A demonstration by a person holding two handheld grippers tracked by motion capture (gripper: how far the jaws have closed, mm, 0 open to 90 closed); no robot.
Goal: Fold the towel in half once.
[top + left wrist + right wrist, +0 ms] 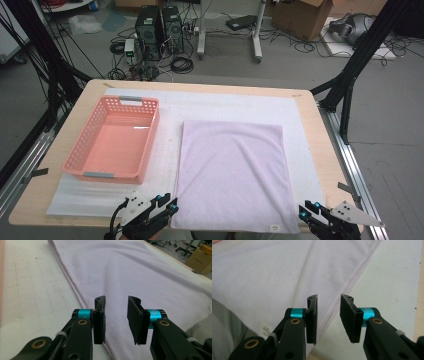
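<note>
A light purple towel (232, 175) lies flat on the white mat (165, 150) that covers the table (320, 150). It is spread out, with a few soft wrinkles, and its near edge reaches almost to the front of the table. A small tag (274, 227) sits at its near right corner.

The left gripper (167, 204) is at the towel's near left corner. In the left gripper view its jaws stand apart, over the towel's left edge (75, 287), with nothing held between them. The right gripper (306, 208) is at the near right corner. Its jaws stand apart too, over the towel's right edge (352, 282), and they hold nothing.

It looks like the step is getting ready to grab the two near corners, maybe to fold the towel. Next, each gripper probably needs to go down so one jaw slips under the edge, then squeeze shut on the cloth.

A pink basket (90, 150) stands to the left of the towel, a little apart from it.
</note>
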